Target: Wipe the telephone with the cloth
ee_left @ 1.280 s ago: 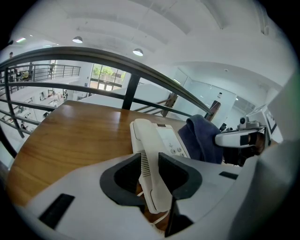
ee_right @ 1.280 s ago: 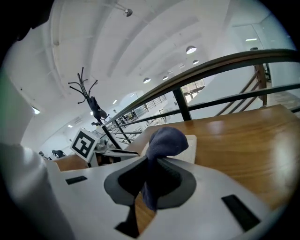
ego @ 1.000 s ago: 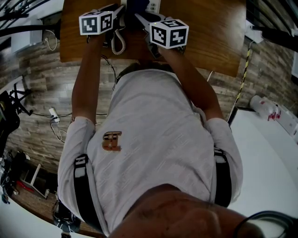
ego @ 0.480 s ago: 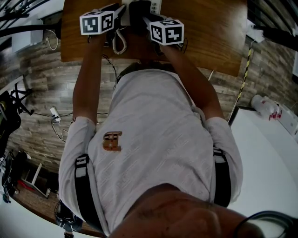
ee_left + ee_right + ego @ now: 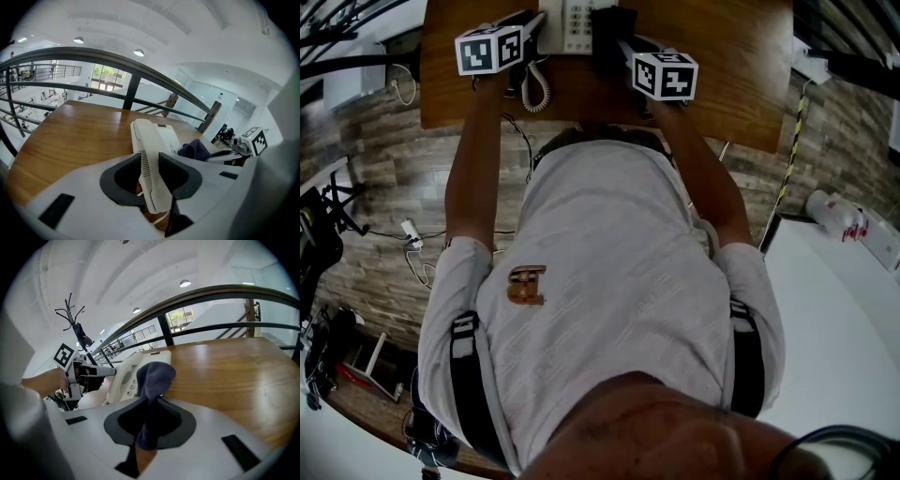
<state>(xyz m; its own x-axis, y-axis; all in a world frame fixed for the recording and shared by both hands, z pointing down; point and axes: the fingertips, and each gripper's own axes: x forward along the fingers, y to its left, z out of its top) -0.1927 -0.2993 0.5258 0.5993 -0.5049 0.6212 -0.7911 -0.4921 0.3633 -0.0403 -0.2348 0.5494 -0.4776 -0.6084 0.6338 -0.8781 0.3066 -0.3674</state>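
A white telephone [image 5: 575,22] stands on the wooden table [image 5: 722,66] at the far edge; its keypad shows in the head view. My left gripper [image 5: 151,174] is shut on the near end of the white handset [image 5: 146,154], which lies along the left side of the phone base [image 5: 165,139]. Held in my shut right gripper [image 5: 149,416], a dark blue cloth [image 5: 153,376] bunches up at the right edge of the telephone [image 5: 125,374]. In the head view the cloth [image 5: 609,37] sits just right of the keypad.
A coiled cord [image 5: 539,89] hangs off the table's near edge by the left gripper [image 5: 539,33]. A metal railing [image 5: 136,79] runs behind the table. Bare wood [image 5: 234,376] lies right of the phone. Cables [image 5: 411,248] trail on the floor.
The right gripper has slid the cloth to the right, off the top of the phone, and the keypad now shows. The left gripper has stayed on the handset.
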